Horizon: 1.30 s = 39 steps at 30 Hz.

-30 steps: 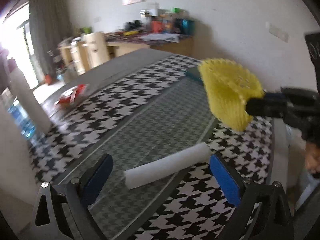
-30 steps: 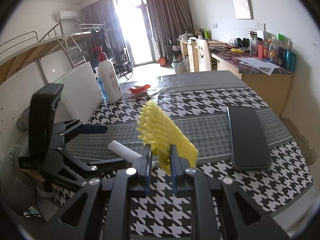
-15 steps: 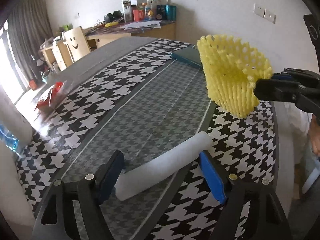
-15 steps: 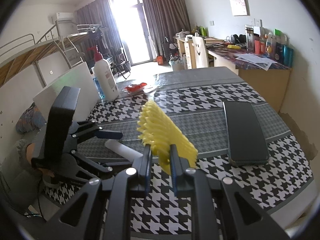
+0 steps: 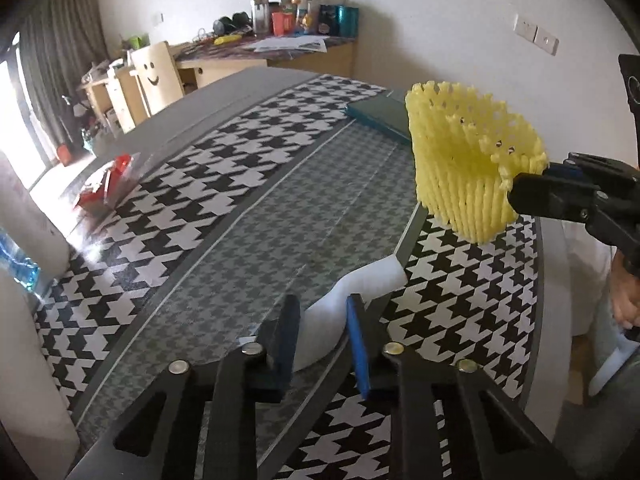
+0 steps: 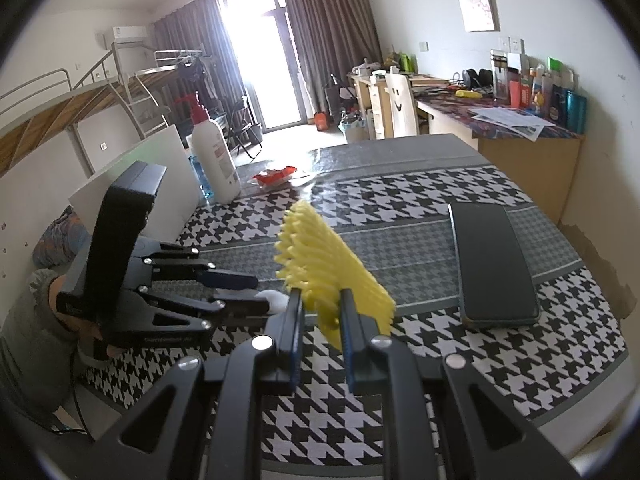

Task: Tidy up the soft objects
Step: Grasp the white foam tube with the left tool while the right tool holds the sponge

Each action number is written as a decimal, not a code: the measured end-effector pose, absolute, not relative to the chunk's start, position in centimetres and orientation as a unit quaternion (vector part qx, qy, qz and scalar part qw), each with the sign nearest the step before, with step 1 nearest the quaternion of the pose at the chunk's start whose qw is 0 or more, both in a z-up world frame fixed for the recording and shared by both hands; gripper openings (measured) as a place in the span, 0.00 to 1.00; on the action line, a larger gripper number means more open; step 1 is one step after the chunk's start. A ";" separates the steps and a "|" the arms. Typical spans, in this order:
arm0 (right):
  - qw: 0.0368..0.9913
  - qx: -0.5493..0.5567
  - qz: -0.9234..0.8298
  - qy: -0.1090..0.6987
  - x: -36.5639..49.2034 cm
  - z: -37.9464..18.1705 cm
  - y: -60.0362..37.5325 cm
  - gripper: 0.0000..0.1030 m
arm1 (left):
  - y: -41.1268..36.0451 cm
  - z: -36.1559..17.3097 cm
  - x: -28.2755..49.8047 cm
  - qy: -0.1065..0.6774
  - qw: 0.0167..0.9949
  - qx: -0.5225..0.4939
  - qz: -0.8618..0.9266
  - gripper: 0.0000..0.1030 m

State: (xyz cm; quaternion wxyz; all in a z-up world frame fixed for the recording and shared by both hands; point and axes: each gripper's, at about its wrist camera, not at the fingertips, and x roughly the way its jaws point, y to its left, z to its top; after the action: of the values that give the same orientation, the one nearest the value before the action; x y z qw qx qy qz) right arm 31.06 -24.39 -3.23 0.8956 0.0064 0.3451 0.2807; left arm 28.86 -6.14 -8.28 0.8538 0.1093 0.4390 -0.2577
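A white foam roll lies on the houndstooth tablecloth. My left gripper is shut on its near end, squeezing it flat; the far end sticks out ahead. In the right wrist view only the roll's tip shows past the left gripper. My right gripper is shut on a yellow foam net sleeve and holds it above the table. In the left wrist view the sleeve hangs to the right, above the roll.
A dark phone lies flat on the table to the right. A white pump bottle and a red packet stand at the far left. A white board leans at the left edge.
My left gripper has closed from wide open onto the white foam roll, pinching it. The right gripper keeps the yellow sleeve lifted, nearly still.
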 end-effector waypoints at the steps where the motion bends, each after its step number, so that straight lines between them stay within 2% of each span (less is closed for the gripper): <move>1: 0.896 0.007 0.282 0.345 31.0 -3.2 -24.4 0.20 | -6.0 -7.9 28.7 0.435 0.856 0.101 -0.261 0.05; 14: 0.896 0.007 0.282 0.342 30.5 -3.0 -24.4 0.20 | -7.0 -7.5 27.6 0.419 0.850 0.138 -0.287 0.06; 17: 0.897 0.008 0.281 0.341 30.5 -3.0 -24.5 0.20 | -6.8 -7.9 28.0 0.426 0.846 0.138 -0.290 0.13; 19: 0.897 0.009 0.281 0.341 30.5 -3.0 -24.5 0.20 | -6.5 -8.1 28.1 0.429 0.845 0.129 -0.293 0.14; 21: 0.897 0.009 0.281 0.342 30.5 -3.0 -24.5 0.20 | -6.5 -8.2 28.1 0.430 0.843 0.126 -0.298 0.29; 22: 0.897 0.008 0.281 0.342 30.5 -3.0 -24.6 0.20 | -6.5 -8.3 28.1 0.433 0.841 0.129 -0.298 0.48; 23: 0.897 0.009 0.280 0.342 30.5 -3.0 -24.6 0.20 | -6.4 -8.4 27.9 0.432 0.842 0.129 -0.296 0.56; 27: 0.897 0.010 0.280 0.342 30.4 -2.9 -24.6 0.20 | -6.2 -9.1 28.2 0.445 0.837 0.126 -0.291 0.55; 28: 0.897 0.009 0.280 0.341 30.4 -2.9 -24.6 0.20 | -6.2 -9.1 28.2 0.438 0.841 0.128 -0.290 0.50; 30: 0.897 0.009 0.279 0.342 30.4 -2.9 -24.6 0.20 | -6.2 -9.1 28.3 0.440 0.840 0.128 -0.289 0.27; 31: 0.897 0.009 0.280 0.341 30.3 -2.9 -24.6 0.20 | -6.0 -9.0 28.5 0.447 0.837 0.115 -0.293 0.21; 35: 0.898 0.008 0.278 0.341 30.2 -2.8 -24.5 0.20 | -6.3 -8.7 28.1 0.438 0.845 0.120 -0.283 0.14; 39: 0.899 0.010 0.281 0.337 30.0 -2.6 -24.4 0.20 | -6.1 -7.4 27.0 0.419 0.861 0.101 -0.270 0.14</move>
State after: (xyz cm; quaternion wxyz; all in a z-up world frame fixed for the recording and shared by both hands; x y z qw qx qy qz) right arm 30.01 -24.44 -2.59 0.8985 0.0100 0.3374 0.2806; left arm 27.00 -6.08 -7.44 0.8609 0.1013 0.4189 -0.2705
